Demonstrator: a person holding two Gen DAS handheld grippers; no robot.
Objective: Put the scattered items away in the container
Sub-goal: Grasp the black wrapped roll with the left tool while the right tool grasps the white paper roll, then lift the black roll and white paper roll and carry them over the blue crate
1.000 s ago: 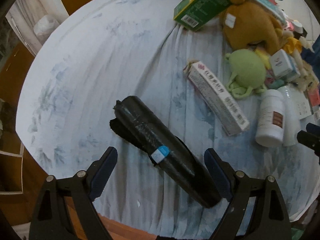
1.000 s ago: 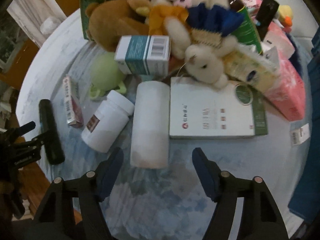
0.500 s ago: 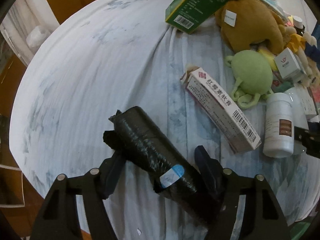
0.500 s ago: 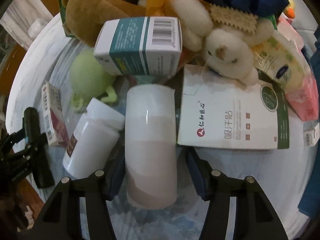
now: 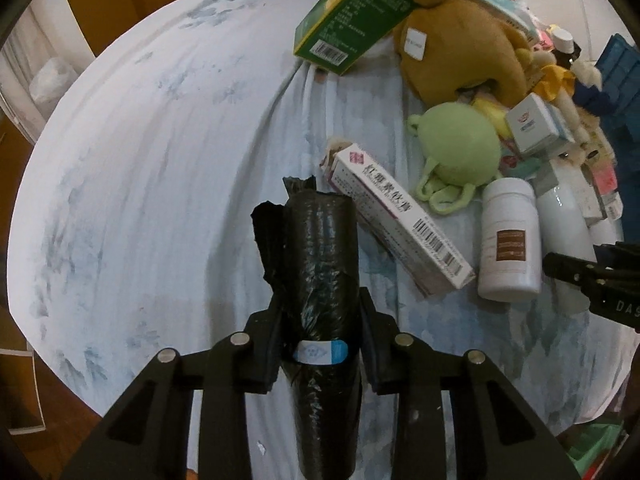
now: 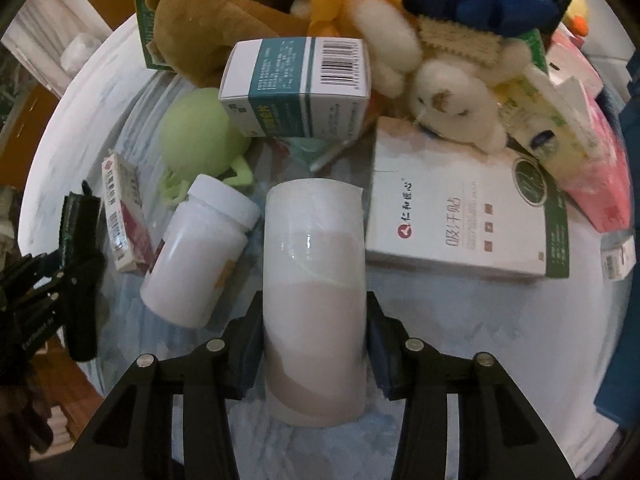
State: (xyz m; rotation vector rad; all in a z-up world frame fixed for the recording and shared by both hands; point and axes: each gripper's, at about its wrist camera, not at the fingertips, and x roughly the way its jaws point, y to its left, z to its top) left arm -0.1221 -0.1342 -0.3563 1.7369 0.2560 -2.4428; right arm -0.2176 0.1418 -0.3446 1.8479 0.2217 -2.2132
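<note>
Gripping a black roll of plastic bags bound by a blue-and-white label, the left tongs press it from both sides, the roll pointing forward over the pale blue patterned cloth on the tabletop; the right tongs clamp a white roll of film in the same manner, its far end close to a white flat carton with a green edge; just left of that white roll lies a white pill bottle with a brown label, and beyond it a long white-and-red medicine carton; a light green plush octopus sits behind the bottle, beside a brown plush bear; a white-and-teal box rests on the heap next to a white plush rabbit; a green carton leans on the bear.
</note>
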